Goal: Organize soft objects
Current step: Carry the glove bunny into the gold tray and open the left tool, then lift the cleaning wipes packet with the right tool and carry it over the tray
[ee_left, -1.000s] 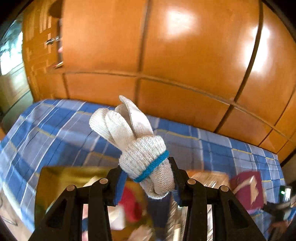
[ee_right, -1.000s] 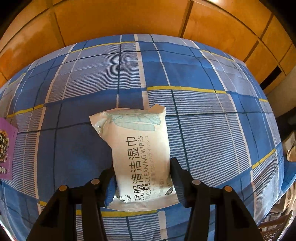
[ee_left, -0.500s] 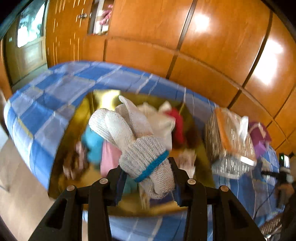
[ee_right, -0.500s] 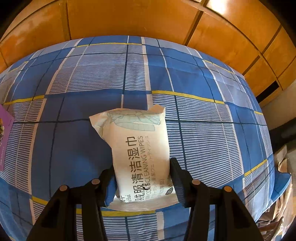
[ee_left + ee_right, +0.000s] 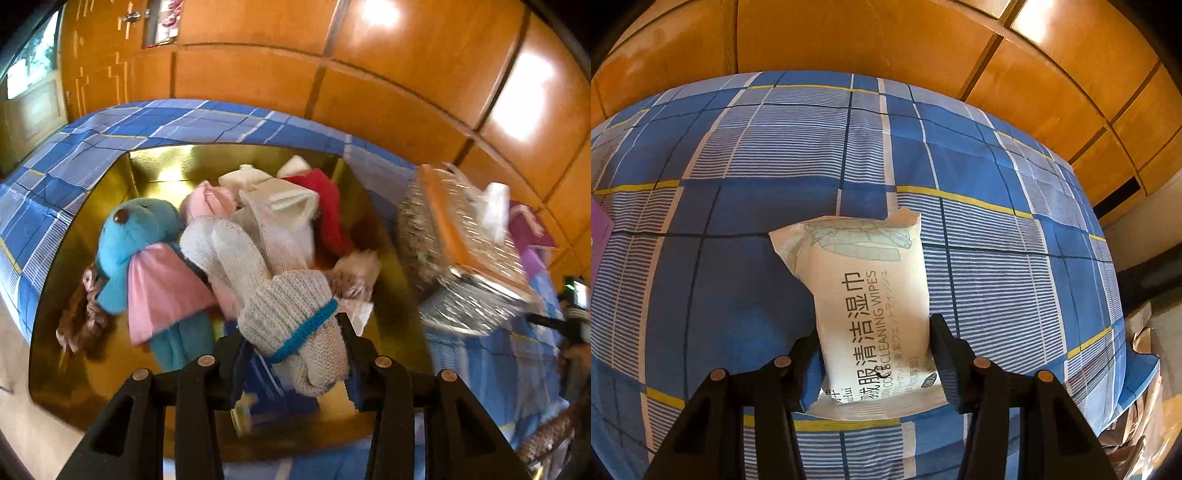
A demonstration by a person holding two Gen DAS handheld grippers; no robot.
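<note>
Only my left camera shows the gold box (image 5: 92, 258), sitting on the blue checked bedspread (image 5: 55, 155). Inside it lie a blue plush toy (image 5: 136, 240), something red (image 5: 328, 218) and other soft pieces; beside the box, on its right, stands what looks like a shiny wicker basket (image 5: 461, 266), though it is blurred. My left gripper (image 5: 293, 349) points down over the box, pinching rolled knit gloves (image 5: 291, 314) just above the toys. My right camera shows none of that: only bedspread and my right gripper (image 5: 875, 350), tilted down, fingers clamped on the sides of a wipes pack (image 5: 871, 295) over the cloth.
</note>
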